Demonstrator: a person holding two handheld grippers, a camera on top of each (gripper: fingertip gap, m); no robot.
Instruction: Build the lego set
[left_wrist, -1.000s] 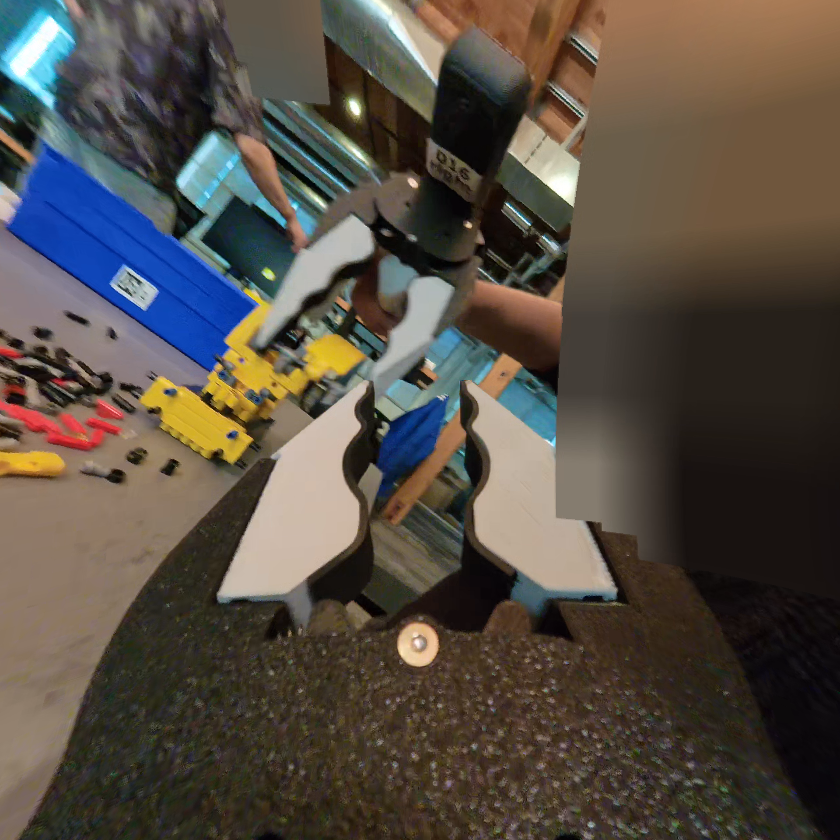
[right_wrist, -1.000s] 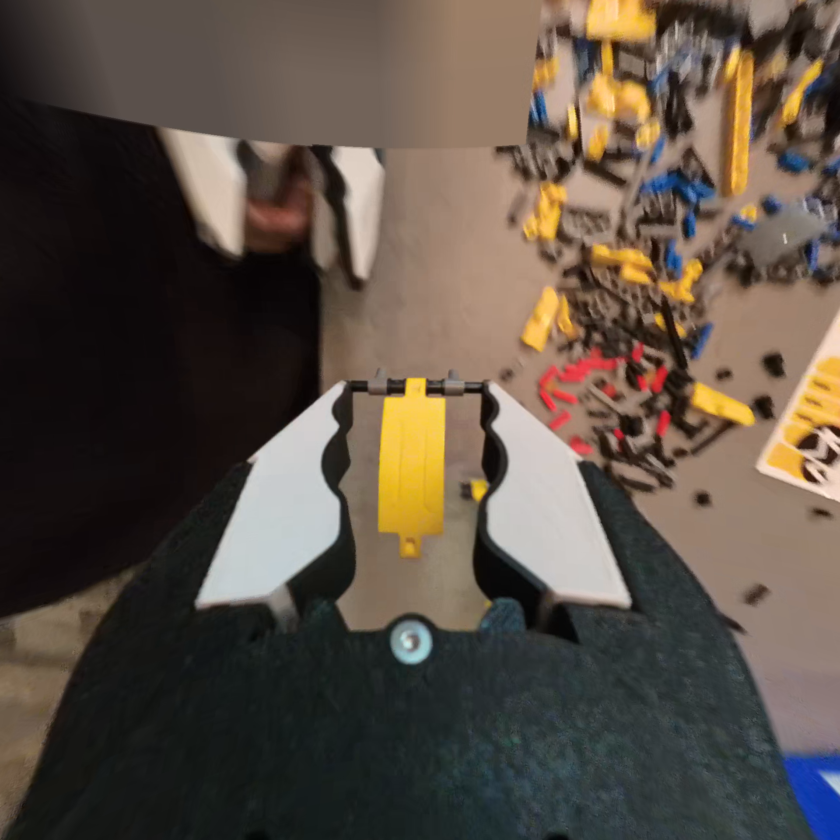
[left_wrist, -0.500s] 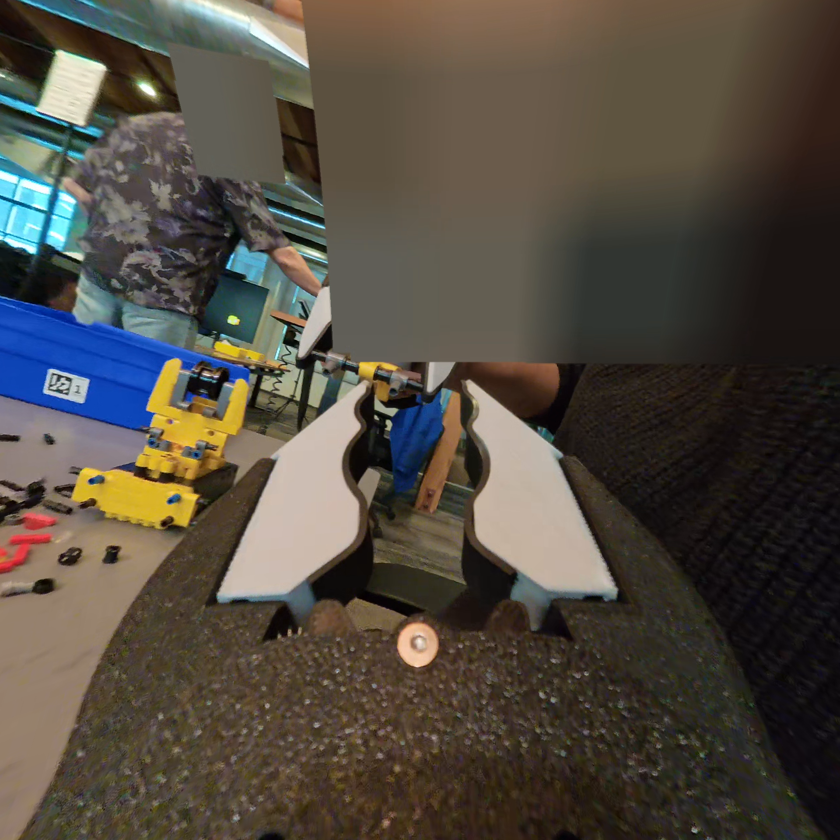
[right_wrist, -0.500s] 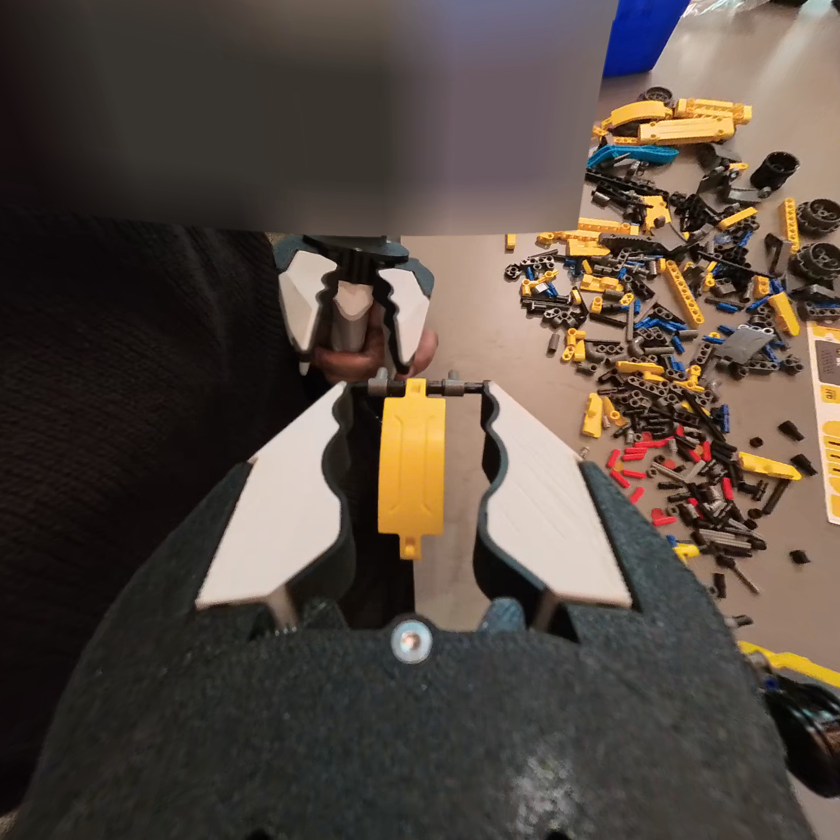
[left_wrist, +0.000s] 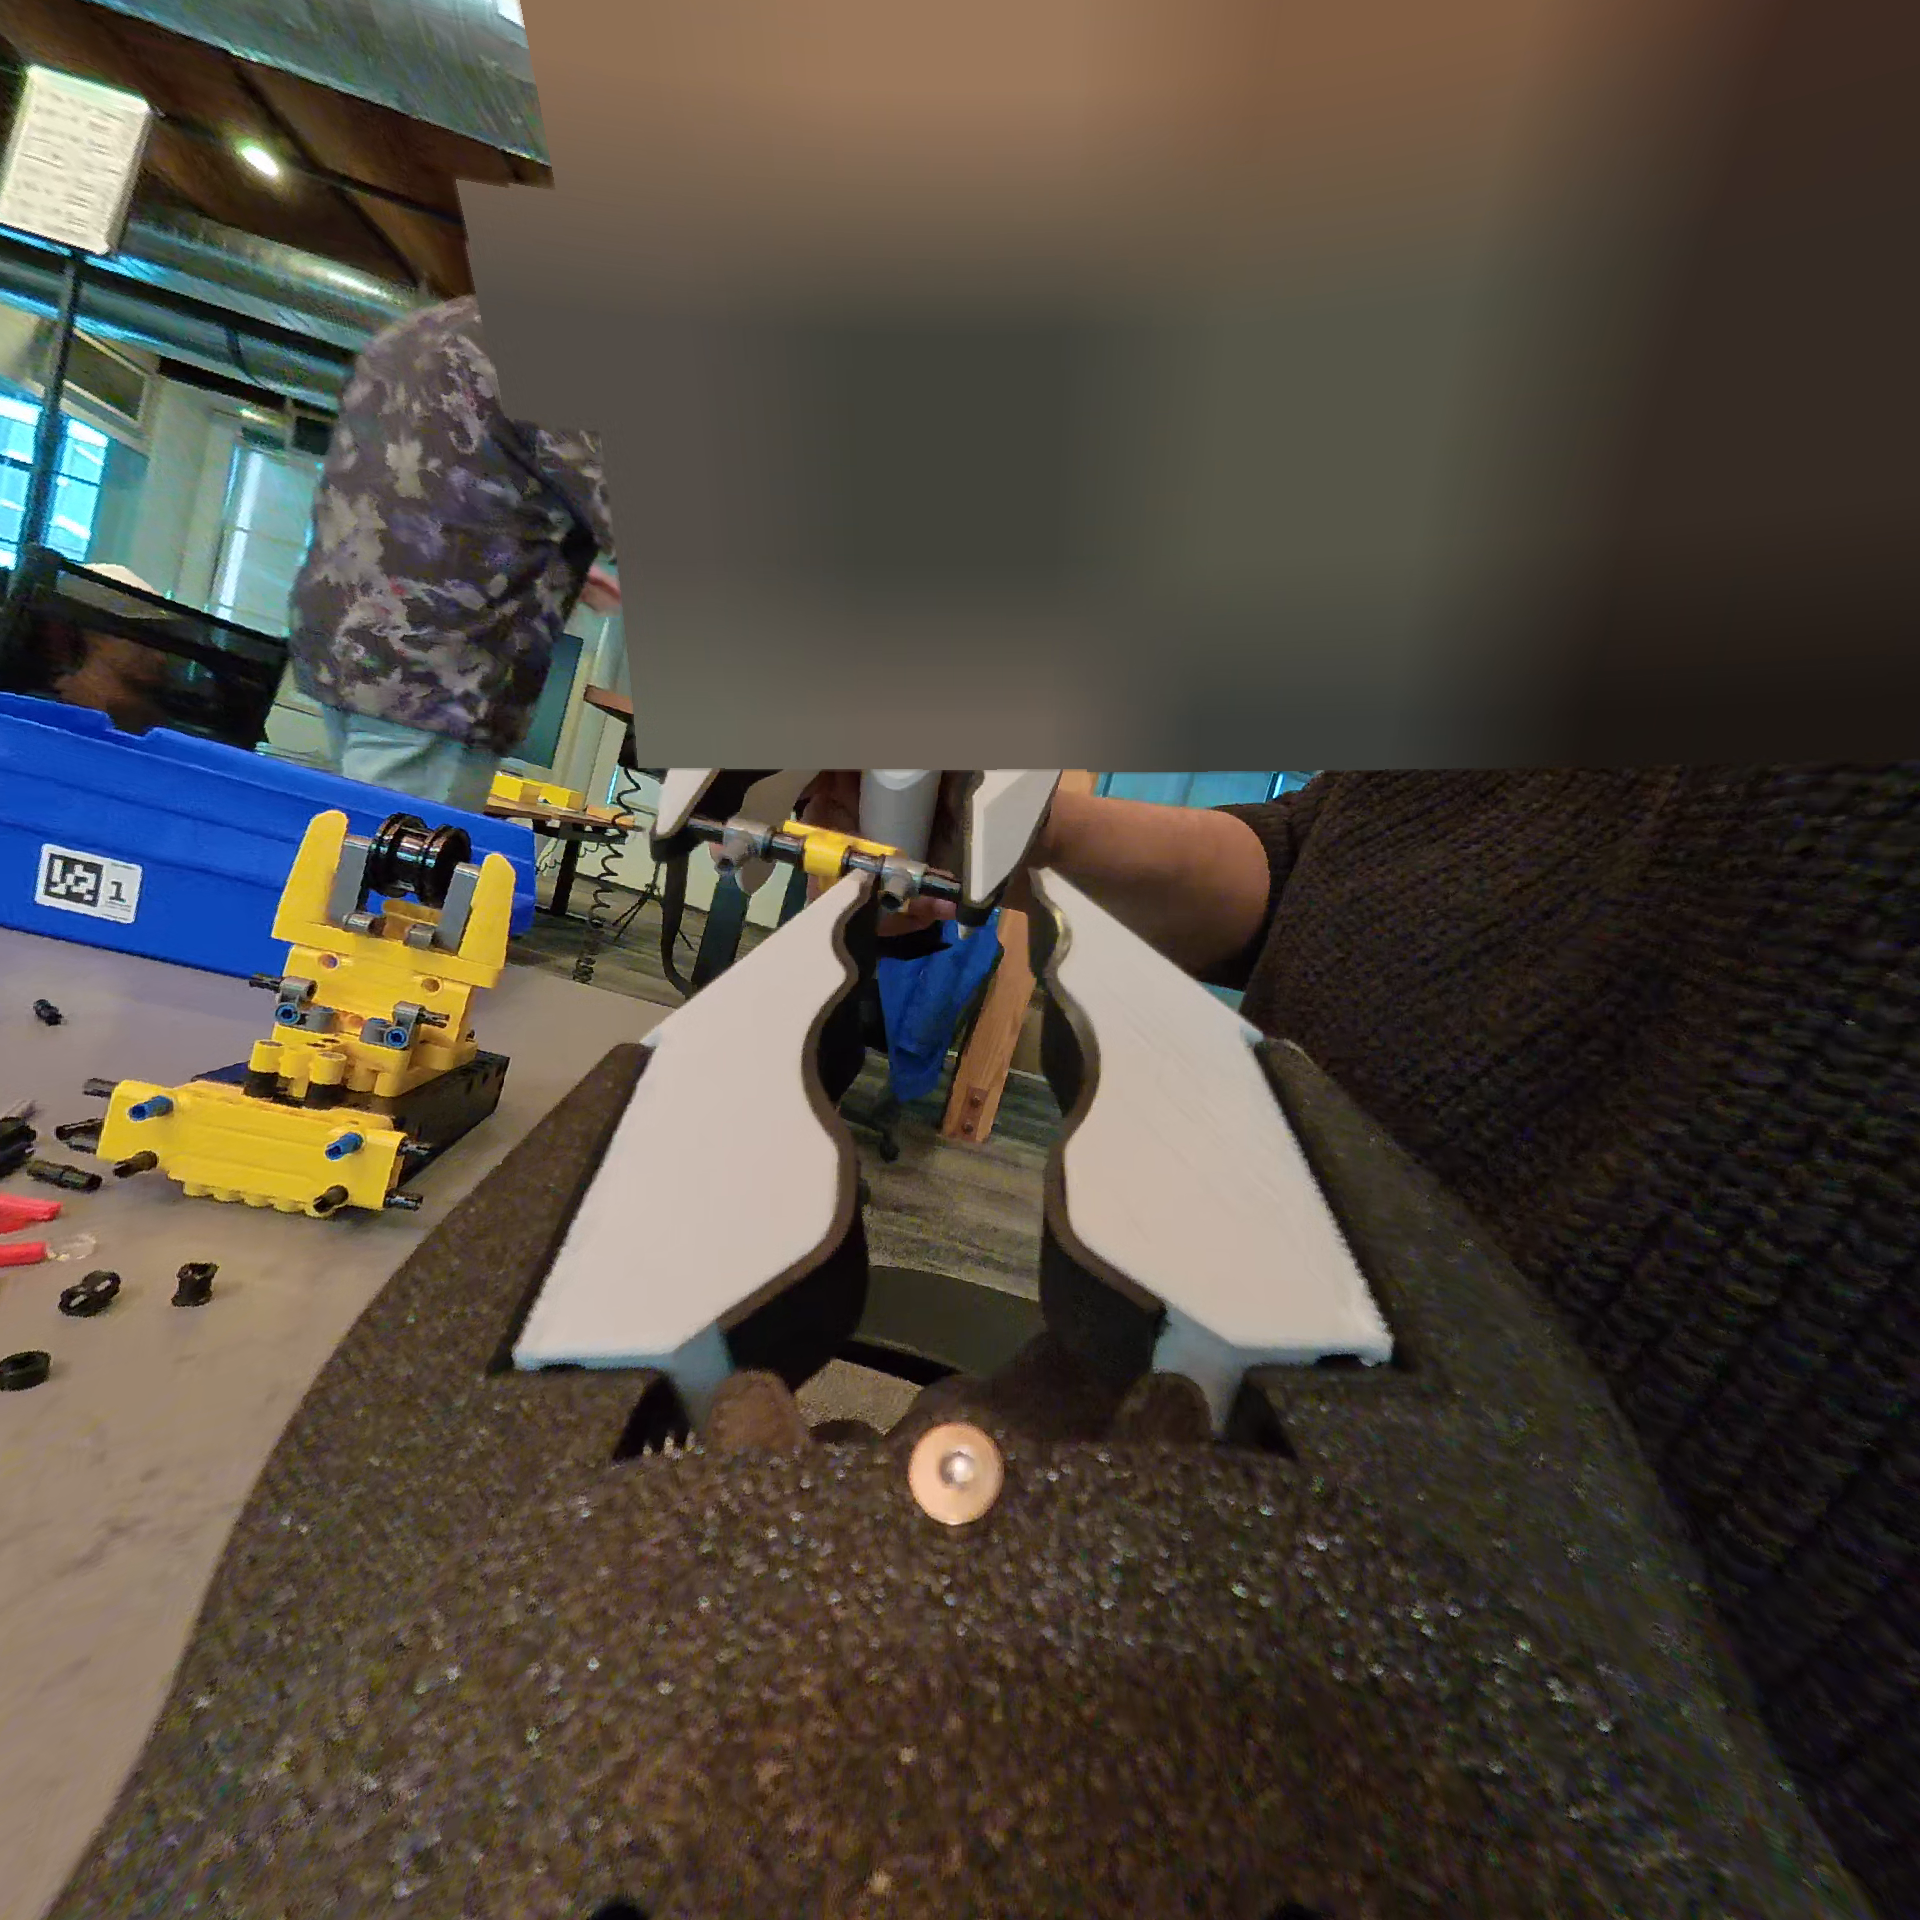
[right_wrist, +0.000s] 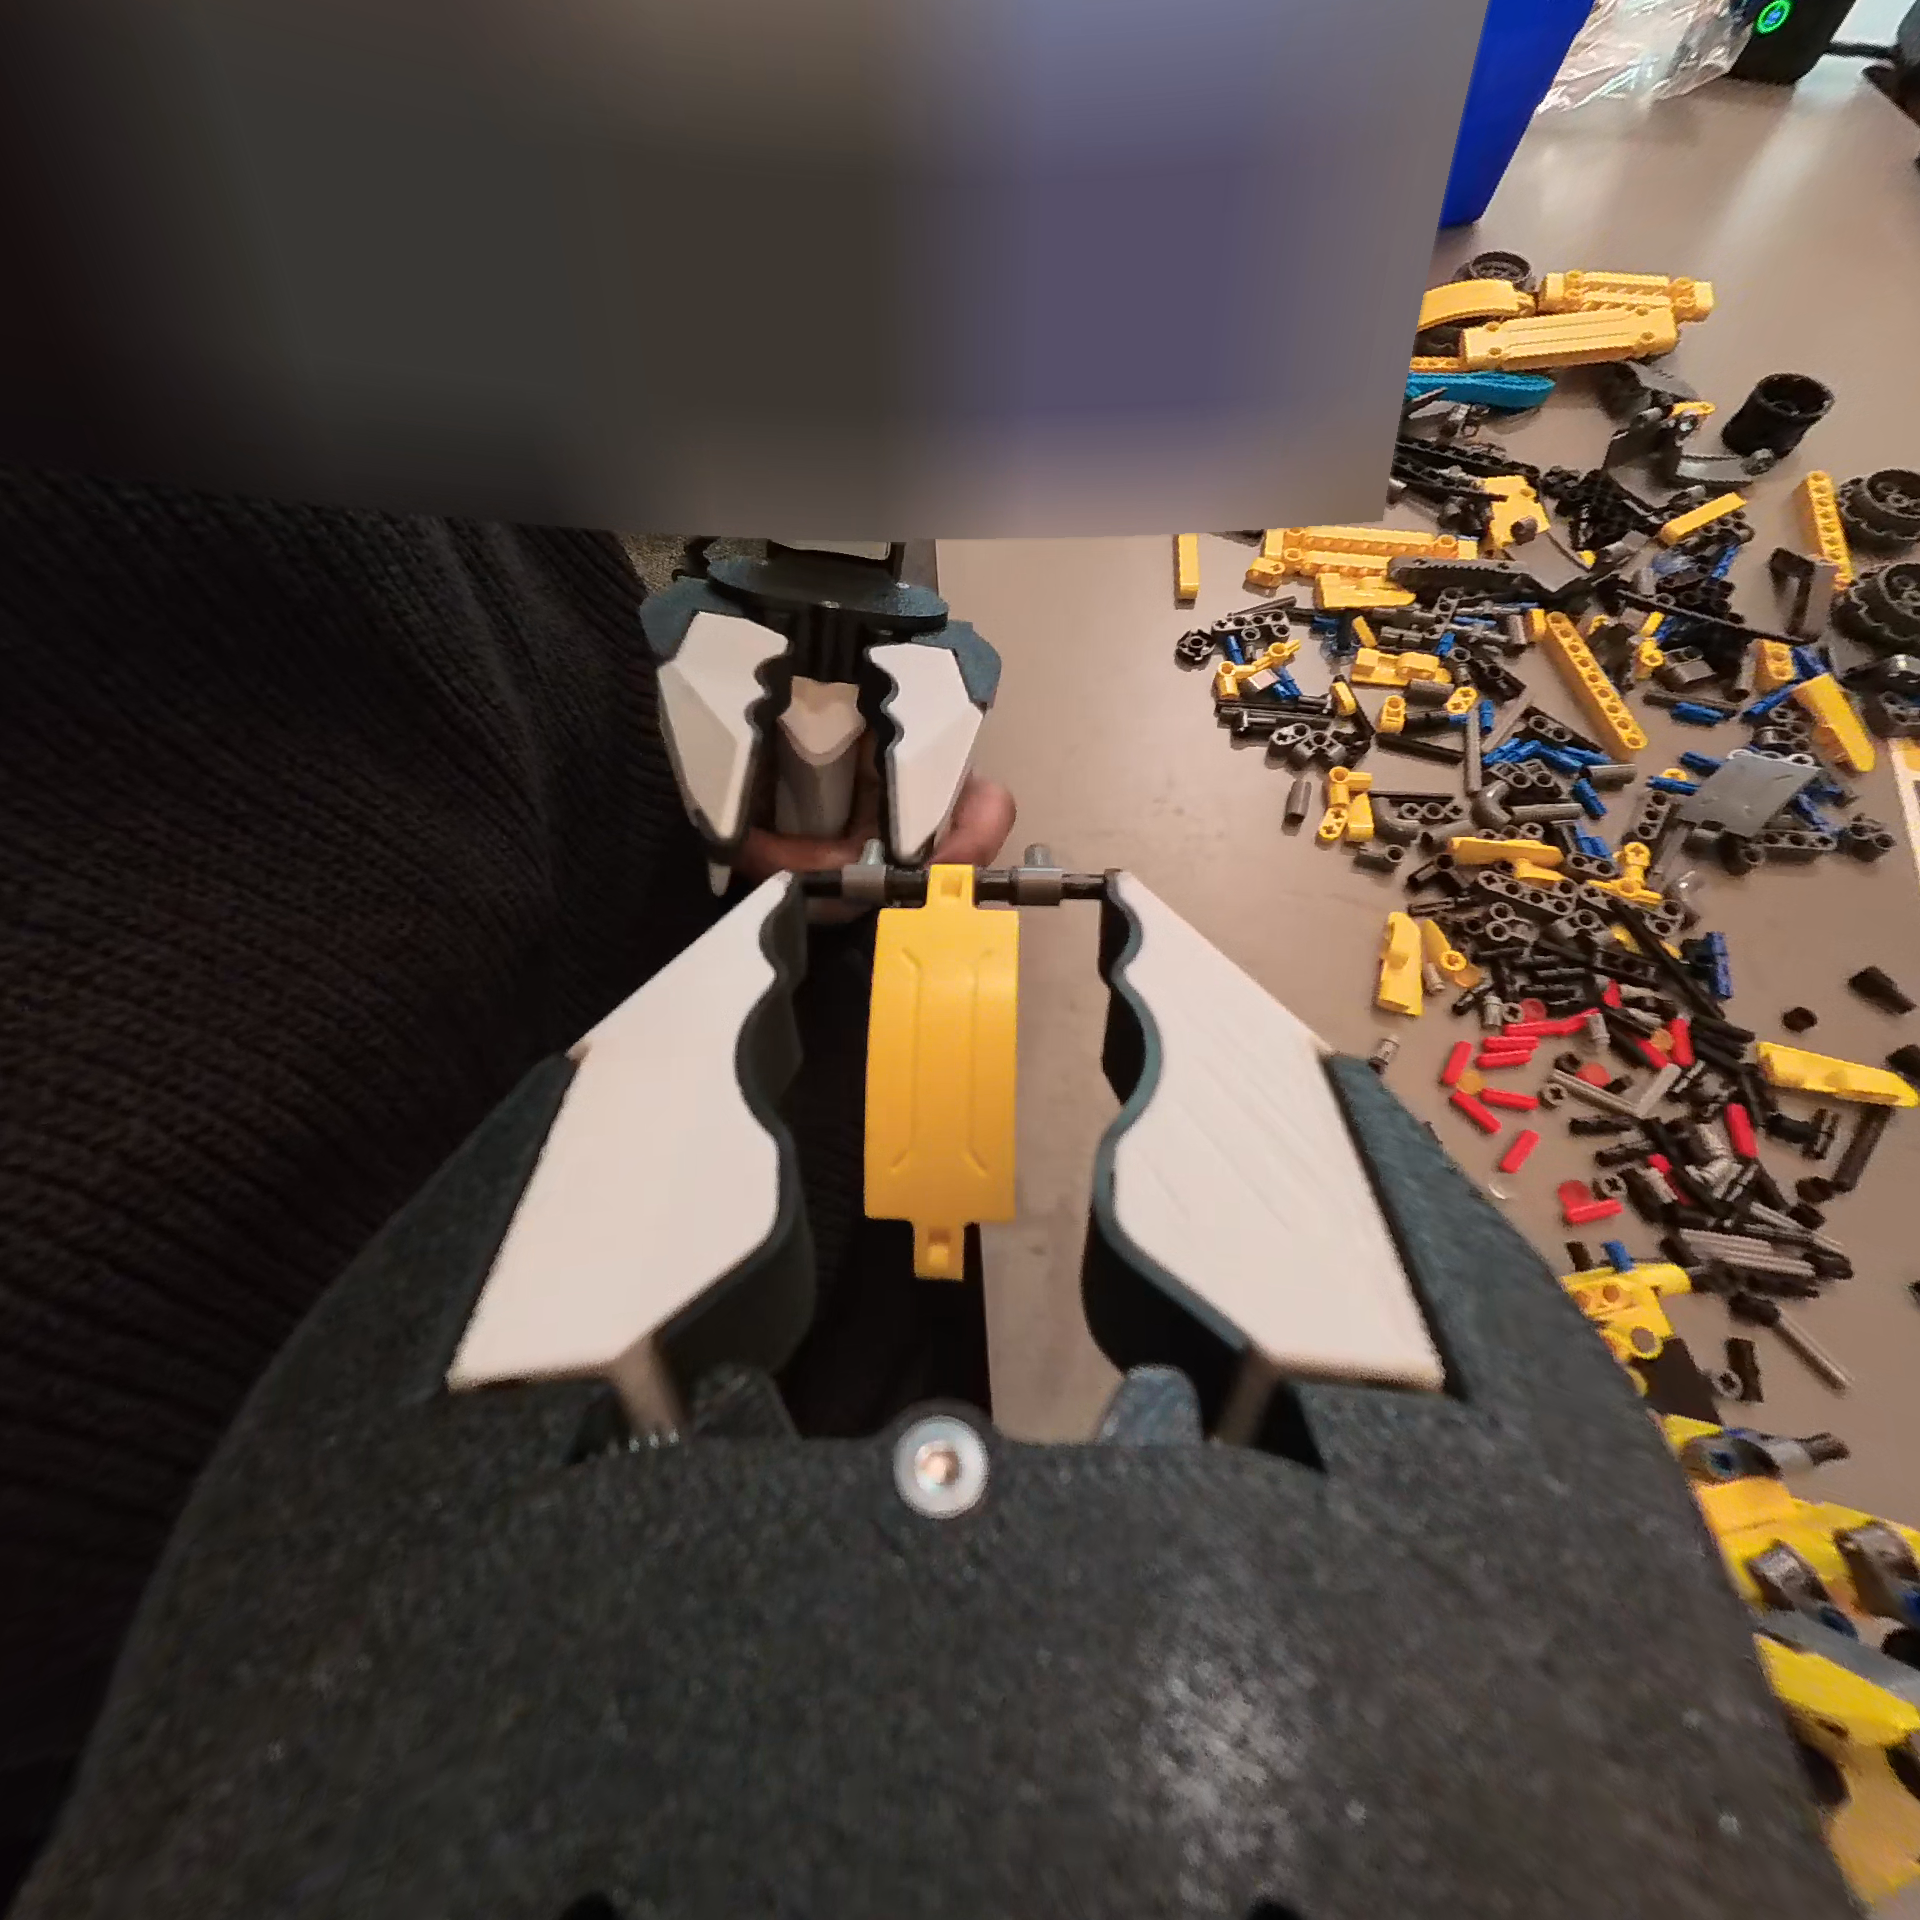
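My right gripper (right_wrist: 951, 888) is shut on a black axle (right_wrist: 1075, 886), gripping it by its two ends. The axle carries grey connectors, and a yellow curved panel (right_wrist: 940, 1081) hangs from it between my fingers. My left gripper (left_wrist: 943, 894) is open and empty. It faces the right one, with its left fingertip (left_wrist: 844, 891) at the axle (left_wrist: 769, 836) beside the yellow hub. In the right wrist view the left gripper (right_wrist: 816, 847) sits just behind the axle's left end. Both are held in the air in front of a person's dark knitted sweater (right_wrist: 312, 883).
A half-built yellow and black model (left_wrist: 332, 1049) stands on the grey table (left_wrist: 125, 1455) to the left, before a blue bin (left_wrist: 208, 821). A wide pile of loose yellow, black, blue and red parts (right_wrist: 1558, 935) covers the table to the right. Another person (left_wrist: 436, 561) stands in the background.
Both grippers have swung round to face each other and closed the distance. The axle's end now sits at my left fingertips. The right gripper has kept its hold on the axle throughout.
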